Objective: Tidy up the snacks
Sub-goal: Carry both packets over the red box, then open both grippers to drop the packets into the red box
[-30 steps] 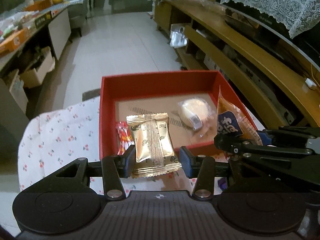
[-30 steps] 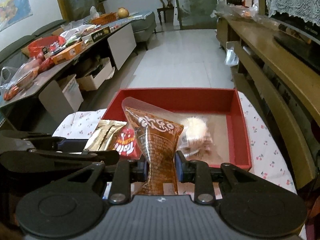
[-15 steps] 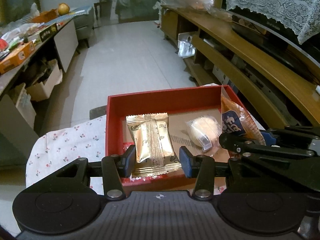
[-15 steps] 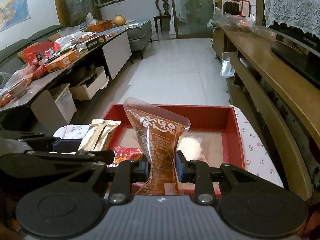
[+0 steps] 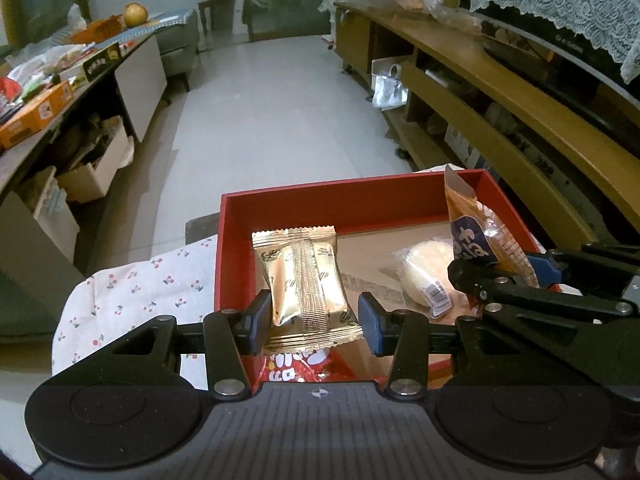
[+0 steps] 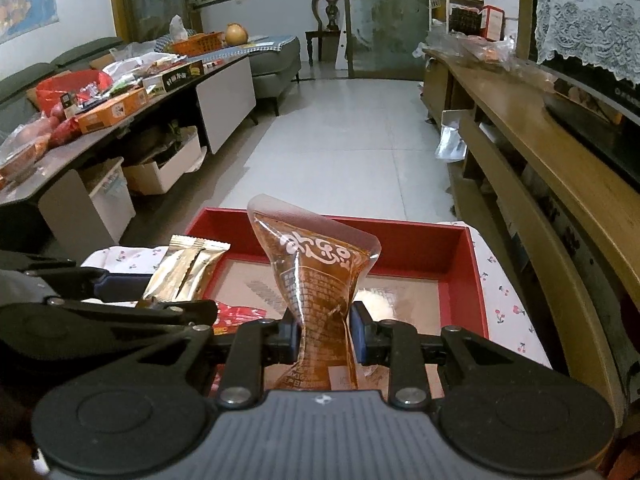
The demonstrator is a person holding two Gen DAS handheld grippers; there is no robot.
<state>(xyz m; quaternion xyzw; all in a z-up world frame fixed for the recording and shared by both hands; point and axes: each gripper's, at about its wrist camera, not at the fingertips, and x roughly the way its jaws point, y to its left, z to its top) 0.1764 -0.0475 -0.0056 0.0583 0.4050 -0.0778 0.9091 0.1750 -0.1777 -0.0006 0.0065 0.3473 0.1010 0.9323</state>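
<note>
Two claws loaded | left claw (image 5: 311, 322) grasping gold packet (image 5: 304, 280) over red box (image 5: 340, 204) near edge | right claw (image 6: 325, 338) clenched on brown pouch (image 6: 320, 280) | risk: pouch, pinched narrow and top-heavy, may slip or land on wrapped bun (image 5: 424, 276) inside the box

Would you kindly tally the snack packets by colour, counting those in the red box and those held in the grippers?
Gold packet, held in the left gripper: 1
Brown packet, held in the right gripper: 1
Red packet, in the red box: 1
Clear-wrapped pale pastry, in the box: 1
Total: 4
</note>
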